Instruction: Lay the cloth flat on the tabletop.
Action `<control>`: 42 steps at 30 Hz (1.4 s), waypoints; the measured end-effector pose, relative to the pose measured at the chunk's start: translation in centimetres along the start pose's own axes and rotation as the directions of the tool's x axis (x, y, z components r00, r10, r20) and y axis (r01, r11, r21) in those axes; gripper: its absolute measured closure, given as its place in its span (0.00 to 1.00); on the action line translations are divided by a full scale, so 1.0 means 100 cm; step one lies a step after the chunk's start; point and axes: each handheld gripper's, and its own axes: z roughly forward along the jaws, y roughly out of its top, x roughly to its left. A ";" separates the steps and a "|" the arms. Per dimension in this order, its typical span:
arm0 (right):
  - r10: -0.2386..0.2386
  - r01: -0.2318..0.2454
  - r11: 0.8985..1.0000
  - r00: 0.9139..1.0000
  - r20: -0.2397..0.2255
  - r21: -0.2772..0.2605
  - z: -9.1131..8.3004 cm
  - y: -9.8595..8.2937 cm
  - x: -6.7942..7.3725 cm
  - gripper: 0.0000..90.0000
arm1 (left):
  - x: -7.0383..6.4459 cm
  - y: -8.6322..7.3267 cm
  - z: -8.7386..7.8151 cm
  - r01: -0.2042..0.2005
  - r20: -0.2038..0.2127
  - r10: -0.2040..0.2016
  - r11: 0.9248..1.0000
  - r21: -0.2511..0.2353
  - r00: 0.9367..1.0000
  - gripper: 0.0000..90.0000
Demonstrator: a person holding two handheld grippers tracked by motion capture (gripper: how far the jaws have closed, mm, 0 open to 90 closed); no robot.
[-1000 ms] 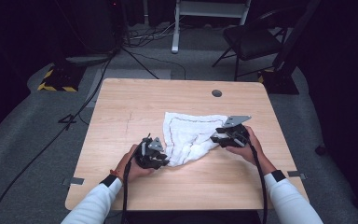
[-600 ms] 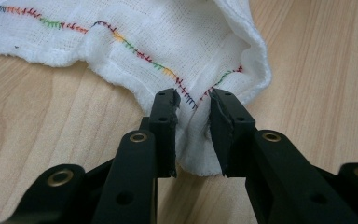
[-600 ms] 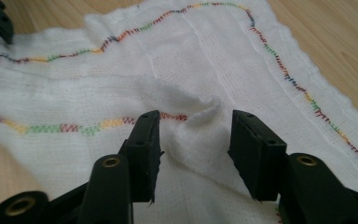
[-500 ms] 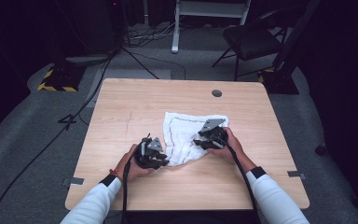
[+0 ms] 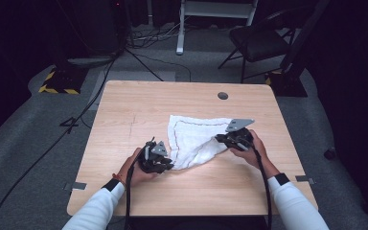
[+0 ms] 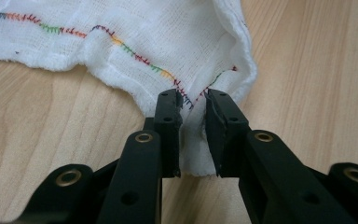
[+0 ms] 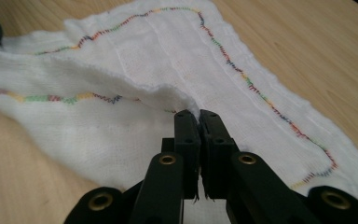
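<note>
Light wooden table [image 5: 124, 115] standing on grey carpet floor [image 5: 28, 158], black chair [image 5: 261, 40] waiting behind it (at the far right), cables [image 5: 143, 36] trailing across the floor, yellow-black striped block [image 5: 57, 84] sitting left, surroundings staying dark.

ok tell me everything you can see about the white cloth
The white cloth is thin, gauze-like woven fabric edged with multicoloured zigzag stitching. It lies rumpled and partly folded on the wooden table, near its middle. The left gripper has a stitched corner between its jaws; the right gripper is shut on a raised fold at the opposite side.
</note>
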 end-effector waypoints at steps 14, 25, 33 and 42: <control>-0.037 0.036 0.999 0.994 -0.100 -0.015 -0.086 -0.051 0.029 0.96 | -0.028 0.005 -0.009 -0.068 0.078 0.070 0.997 -0.035 0.995 0.95; 0.048 -0.045 0.998 0.997 -0.060 0.045 -0.098 -0.108 0.045 0.90 | -0.044 -0.008 -0.012 -0.064 0.065 0.064 0.998 -0.001 0.996 0.94; 0.114 -0.114 0.994 0.993 0.007 0.004 -0.116 -0.124 0.054 0.70 | -0.045 -0.003 -0.007 0.012 0.027 -0.011 0.999 -0.030 1.000 0.67; 0.148 -0.148 0.989 0.984 0.102 -0.007 -0.098 -0.103 0.034 0.45 | -0.030 0.005 0.013 0.077 -0.071 -0.075 0.997 0.016 0.995 0.42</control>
